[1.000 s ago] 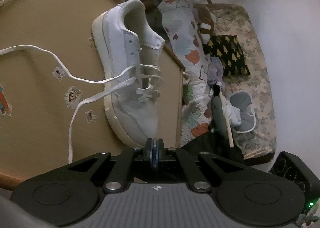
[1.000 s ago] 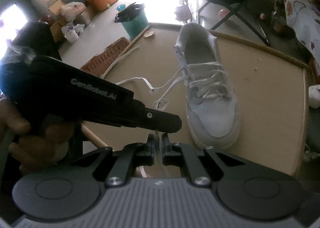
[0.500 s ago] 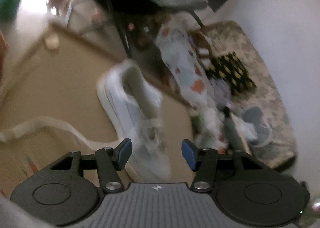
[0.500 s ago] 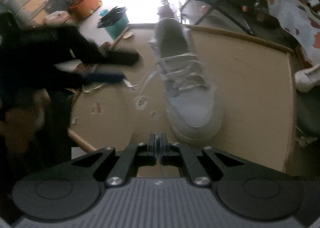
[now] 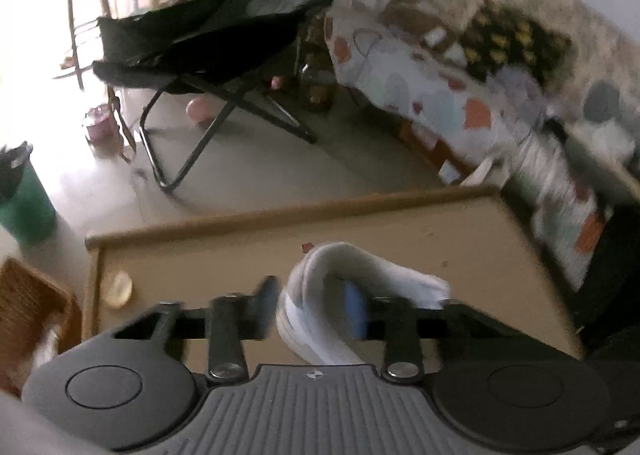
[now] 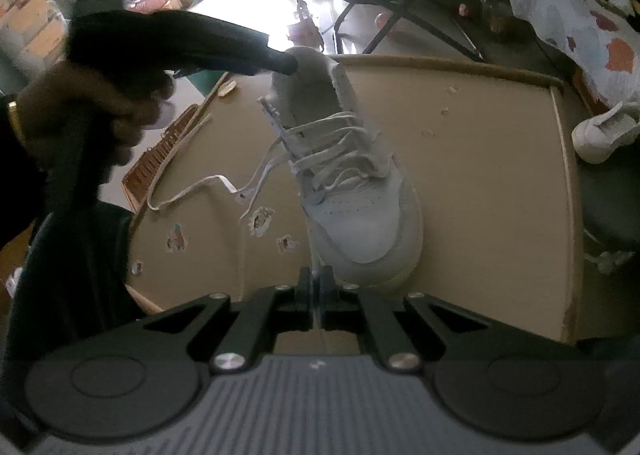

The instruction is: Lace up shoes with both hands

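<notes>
The white shoe [image 6: 352, 171] stands on the tabletop [image 6: 480, 183], heel toward the far edge. The left gripper [image 5: 310, 305], blurred, is closing around the heel collar, pads not yet pressing. The right gripper [image 6: 316, 287] is clamped tight near the toe; whether it pinches a lace [image 6: 188, 191] is unclear.

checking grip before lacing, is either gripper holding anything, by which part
The left gripper is closing around the heel collar of the white sneaker; contact too blurred to tell. The right gripper is shut on nothing visible.
</notes>
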Demonstrator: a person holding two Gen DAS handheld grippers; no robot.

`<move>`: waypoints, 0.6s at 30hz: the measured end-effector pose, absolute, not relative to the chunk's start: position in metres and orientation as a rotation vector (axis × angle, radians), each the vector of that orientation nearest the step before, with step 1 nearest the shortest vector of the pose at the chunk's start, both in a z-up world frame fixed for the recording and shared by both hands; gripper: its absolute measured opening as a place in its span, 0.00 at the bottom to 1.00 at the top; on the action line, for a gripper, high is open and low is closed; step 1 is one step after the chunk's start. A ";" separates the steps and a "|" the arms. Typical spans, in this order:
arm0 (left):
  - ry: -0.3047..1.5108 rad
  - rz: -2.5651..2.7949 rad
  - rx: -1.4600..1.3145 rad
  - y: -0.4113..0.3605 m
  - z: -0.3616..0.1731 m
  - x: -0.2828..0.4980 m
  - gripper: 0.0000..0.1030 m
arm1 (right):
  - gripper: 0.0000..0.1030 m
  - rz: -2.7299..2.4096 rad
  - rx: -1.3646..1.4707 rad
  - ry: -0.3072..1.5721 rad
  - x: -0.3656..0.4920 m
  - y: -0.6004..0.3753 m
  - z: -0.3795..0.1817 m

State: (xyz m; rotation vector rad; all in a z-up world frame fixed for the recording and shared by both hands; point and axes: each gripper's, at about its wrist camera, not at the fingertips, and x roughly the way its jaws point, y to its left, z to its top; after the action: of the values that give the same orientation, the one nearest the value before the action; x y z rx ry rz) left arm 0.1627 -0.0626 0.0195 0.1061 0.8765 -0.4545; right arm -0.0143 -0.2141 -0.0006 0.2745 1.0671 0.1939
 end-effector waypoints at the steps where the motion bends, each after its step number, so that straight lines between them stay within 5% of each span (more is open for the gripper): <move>1: 0.883 -0.454 0.124 -0.065 0.019 0.169 0.23 | 0.03 0.196 0.284 1.068 -0.014 -0.215 -0.001; 18: 0.962 -0.339 0.263 -0.078 0.016 0.169 0.20 | 0.03 0.163 0.330 1.094 0.000 -0.220 -0.023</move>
State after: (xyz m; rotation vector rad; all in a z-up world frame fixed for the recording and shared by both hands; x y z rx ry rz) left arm 0.1687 -0.0785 0.0159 0.2630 0.9617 -0.3390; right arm 0.0000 -0.2202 -0.0226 0.3302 1.0936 0.1629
